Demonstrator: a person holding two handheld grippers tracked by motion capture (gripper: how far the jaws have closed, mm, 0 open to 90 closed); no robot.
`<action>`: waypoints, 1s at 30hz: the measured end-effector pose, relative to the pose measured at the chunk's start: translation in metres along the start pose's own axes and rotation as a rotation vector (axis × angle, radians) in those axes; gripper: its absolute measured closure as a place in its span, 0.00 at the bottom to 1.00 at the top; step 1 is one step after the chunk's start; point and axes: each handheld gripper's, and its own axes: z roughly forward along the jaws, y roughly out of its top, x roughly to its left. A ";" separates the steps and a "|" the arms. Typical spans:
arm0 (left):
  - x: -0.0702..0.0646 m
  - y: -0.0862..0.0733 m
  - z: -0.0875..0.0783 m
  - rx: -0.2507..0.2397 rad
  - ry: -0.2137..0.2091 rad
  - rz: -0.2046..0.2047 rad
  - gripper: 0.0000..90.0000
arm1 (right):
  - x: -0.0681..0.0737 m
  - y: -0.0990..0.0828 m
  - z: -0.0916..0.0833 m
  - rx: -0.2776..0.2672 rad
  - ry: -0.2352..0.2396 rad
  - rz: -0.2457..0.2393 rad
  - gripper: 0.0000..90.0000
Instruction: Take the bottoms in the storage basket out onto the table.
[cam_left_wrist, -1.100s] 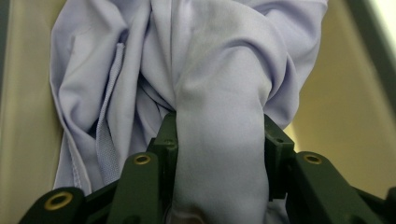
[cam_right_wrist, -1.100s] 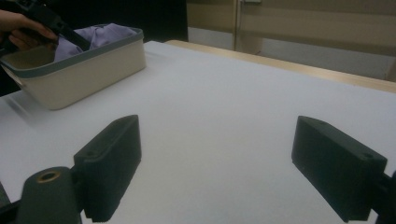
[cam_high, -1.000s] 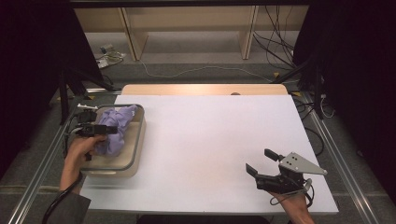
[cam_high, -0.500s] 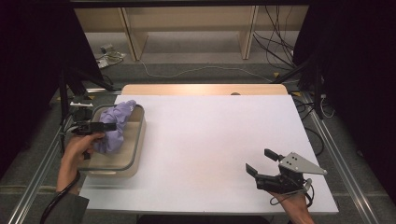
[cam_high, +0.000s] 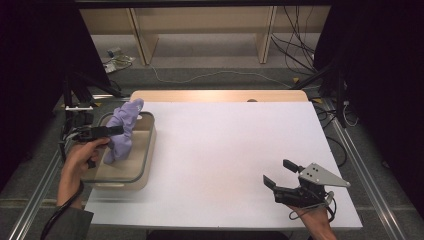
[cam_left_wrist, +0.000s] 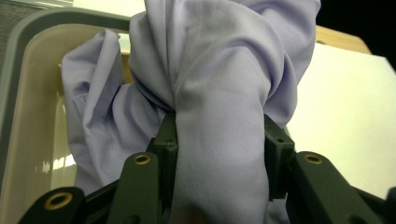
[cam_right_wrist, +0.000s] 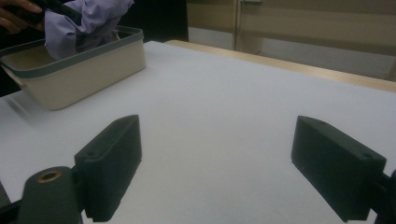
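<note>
One white surface (cam_high: 225, 150) carries a beige bin (cam_high: 142, 167) at nine o'clock; above it hangs the lilac cloth (cam_high: 122, 132), pinched in the left gripper (cam_high: 117, 130) fingers, while the right gripper (cam_high: 280, 174), at five o'clock, has fingers spread, holding nothing
</note>
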 end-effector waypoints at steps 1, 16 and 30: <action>-0.001 0.000 -0.001 -0.007 -0.006 -0.005 0.65 | 0.000 0.000 0.000 0.000 0.000 0.000 0.19; -0.004 0.006 -0.013 -0.060 -0.140 -0.060 0.65 | 0.000 0.000 0.000 -0.003 -0.001 0.004 0.19; -0.009 0.010 -0.021 -0.110 -0.228 -0.092 0.65 | 0.000 0.000 0.000 0.001 -0.002 0.001 0.19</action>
